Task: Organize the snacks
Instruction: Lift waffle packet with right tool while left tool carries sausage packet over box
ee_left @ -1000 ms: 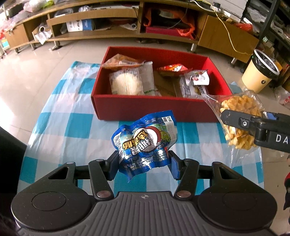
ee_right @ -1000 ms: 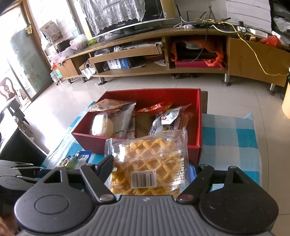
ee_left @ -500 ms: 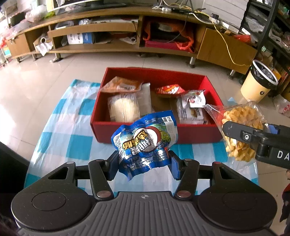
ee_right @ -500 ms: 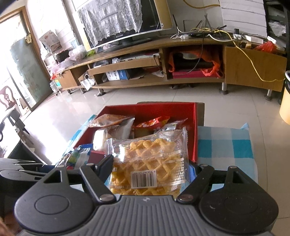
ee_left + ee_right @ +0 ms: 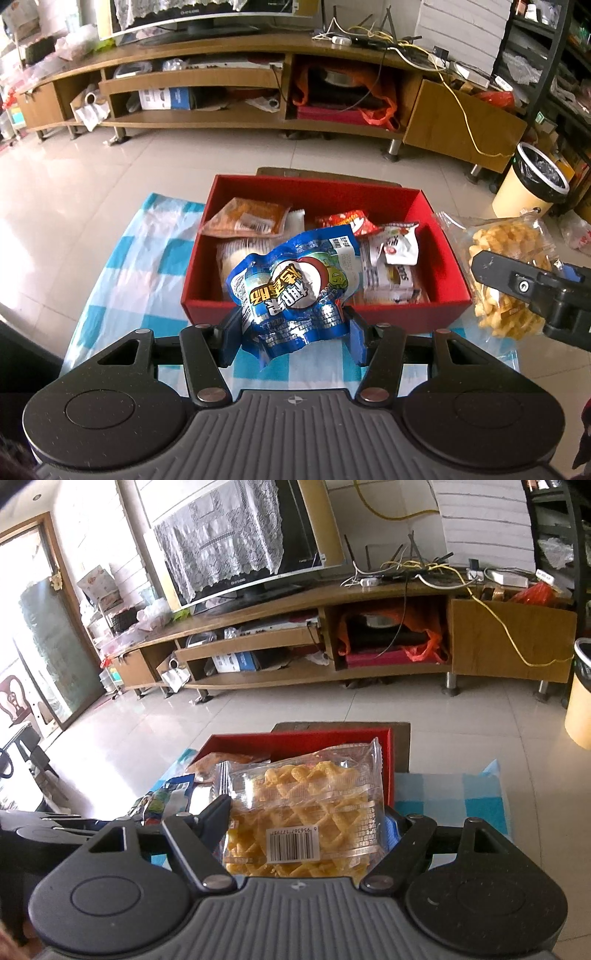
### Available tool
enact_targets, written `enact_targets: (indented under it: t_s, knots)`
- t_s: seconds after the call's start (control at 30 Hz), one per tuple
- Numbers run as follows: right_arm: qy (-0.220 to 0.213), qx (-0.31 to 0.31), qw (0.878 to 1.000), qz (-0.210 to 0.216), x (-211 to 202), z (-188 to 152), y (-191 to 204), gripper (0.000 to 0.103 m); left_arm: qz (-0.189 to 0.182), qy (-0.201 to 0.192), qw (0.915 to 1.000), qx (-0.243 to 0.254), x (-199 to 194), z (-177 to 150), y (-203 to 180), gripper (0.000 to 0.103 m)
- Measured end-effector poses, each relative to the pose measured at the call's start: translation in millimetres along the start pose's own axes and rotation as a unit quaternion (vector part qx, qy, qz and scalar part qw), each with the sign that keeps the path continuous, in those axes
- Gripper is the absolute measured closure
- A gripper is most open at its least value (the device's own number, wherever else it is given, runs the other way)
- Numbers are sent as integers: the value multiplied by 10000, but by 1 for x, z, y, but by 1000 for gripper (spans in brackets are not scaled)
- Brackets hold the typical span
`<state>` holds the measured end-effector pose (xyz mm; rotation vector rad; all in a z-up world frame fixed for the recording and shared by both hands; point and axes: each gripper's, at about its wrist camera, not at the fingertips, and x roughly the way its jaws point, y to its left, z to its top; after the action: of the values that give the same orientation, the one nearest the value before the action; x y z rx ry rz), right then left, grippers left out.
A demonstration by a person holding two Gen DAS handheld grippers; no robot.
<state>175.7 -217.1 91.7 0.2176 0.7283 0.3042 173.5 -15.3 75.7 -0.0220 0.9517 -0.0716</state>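
My left gripper [image 5: 293,332] is shut on a blue snack bag [image 5: 295,291] and holds it in the air just before the near wall of the red box [image 5: 406,317]. The box holds several snack packets, among them an orange one [image 5: 247,219] and a white one [image 5: 399,254]. My right gripper [image 5: 306,823] is shut on a clear waffle packet [image 5: 303,812], held up to the right of the box; the packet also shows in the left wrist view [image 5: 506,258]. The red box [image 5: 332,738] lies beyond it.
The box sits on a blue-and-white checked cloth [image 5: 122,266] over a small table. A wooden TV stand [image 5: 229,92] runs along the back across tiled floor. A yellow bin [image 5: 532,184] stands at the right.
Both grippers have risen with their packets and tilted up, so the box sits lower in both views and more of the room shows. Both grips are unchanged.
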Motion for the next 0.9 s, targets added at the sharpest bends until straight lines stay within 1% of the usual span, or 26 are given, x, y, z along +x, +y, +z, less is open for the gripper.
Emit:
enact_targets:
  t_s: [0.4, 0.9]
  knots:
    - [-304, 220, 9993, 58, 9, 25, -5, 29, 128, -142, 9998, 92, 12, 20, -6, 40]
    - [-327, 193, 9993, 2, 30, 35, -7, 29, 341, -191, 9992, 57, 32, 44, -2, 40]
